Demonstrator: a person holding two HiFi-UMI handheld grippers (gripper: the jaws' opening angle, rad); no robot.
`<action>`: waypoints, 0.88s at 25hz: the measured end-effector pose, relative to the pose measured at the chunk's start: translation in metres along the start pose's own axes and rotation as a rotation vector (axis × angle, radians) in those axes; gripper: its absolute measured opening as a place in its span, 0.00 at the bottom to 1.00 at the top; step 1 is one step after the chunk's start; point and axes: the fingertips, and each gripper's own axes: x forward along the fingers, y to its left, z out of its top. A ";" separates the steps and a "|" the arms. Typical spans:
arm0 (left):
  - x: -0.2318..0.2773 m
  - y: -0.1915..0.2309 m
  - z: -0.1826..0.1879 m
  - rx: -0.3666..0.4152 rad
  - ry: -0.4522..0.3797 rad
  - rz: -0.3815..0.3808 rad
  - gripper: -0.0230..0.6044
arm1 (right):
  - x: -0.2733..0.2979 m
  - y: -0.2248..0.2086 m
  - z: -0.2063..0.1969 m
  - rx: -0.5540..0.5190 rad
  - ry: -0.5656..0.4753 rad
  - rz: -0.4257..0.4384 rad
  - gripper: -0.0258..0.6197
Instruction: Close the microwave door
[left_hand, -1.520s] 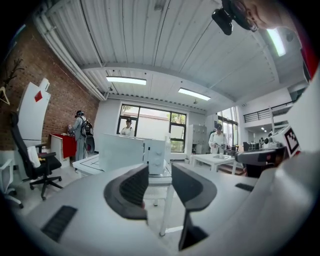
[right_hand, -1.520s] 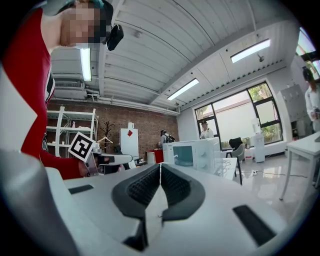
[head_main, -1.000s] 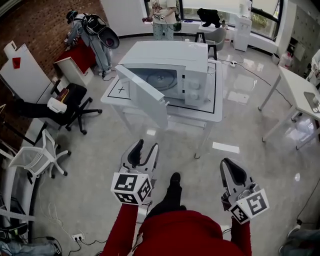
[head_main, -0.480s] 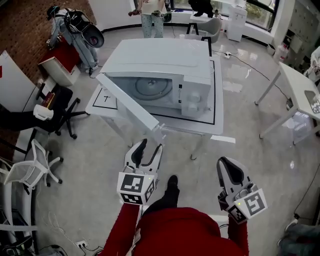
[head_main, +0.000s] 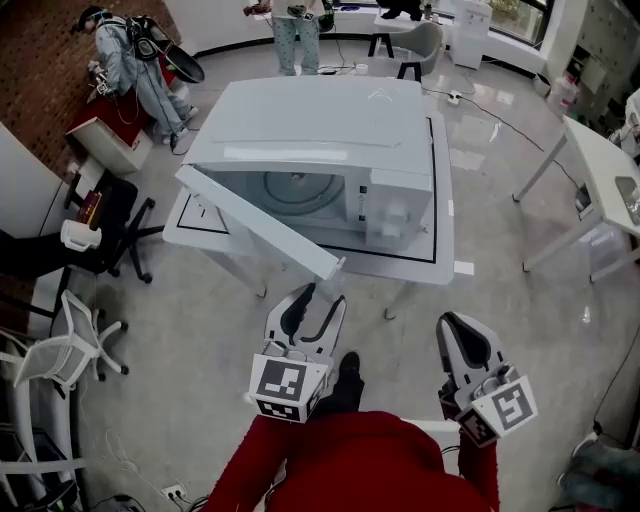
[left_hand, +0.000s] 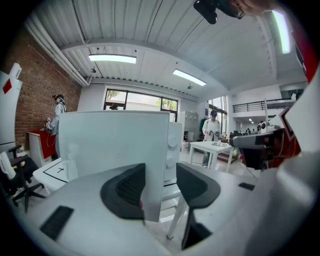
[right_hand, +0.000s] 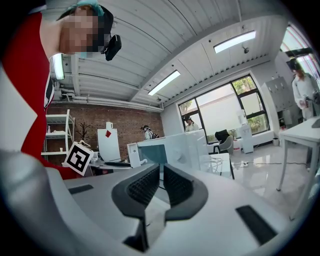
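A white microwave (head_main: 320, 120) stands on a white table (head_main: 440, 240), its door (head_main: 260, 225) swung wide toward me and to the left. My left gripper (head_main: 318, 300) is open, just short of the door's free corner. In the left gripper view the door (left_hand: 115, 150) fills the middle and its free edge shows between the spread jaws of the left gripper (left_hand: 161, 170); I cannot tell if they touch. My right gripper (head_main: 455, 325) hangs lower right, away from the table, holding nothing. In the right gripper view the right gripper (right_hand: 161, 172) is shut, the microwave (right_hand: 170, 147) beyond it.
A black office chair (head_main: 110, 215) and a white chair (head_main: 60, 330) stand at the left. Another white table (head_main: 600, 170) is at the right. People stand at the back left (head_main: 135, 70) and back middle (head_main: 300, 30). My own shoe (head_main: 348, 365) is between the grippers.
I have come closer to the microwave, which now fills more of the head view. The left gripper has moved forward up to the door's free edge. The right gripper has hardly moved.
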 end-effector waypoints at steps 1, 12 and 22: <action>0.004 0.000 0.001 -0.001 0.000 -0.010 0.36 | 0.003 -0.001 0.000 0.002 0.002 0.000 0.07; 0.055 0.000 0.016 0.013 -0.014 -0.113 0.36 | 0.036 -0.012 0.003 0.009 0.003 -0.004 0.07; 0.094 0.008 0.028 0.006 -0.018 -0.154 0.32 | 0.043 -0.030 0.007 0.010 0.002 -0.061 0.07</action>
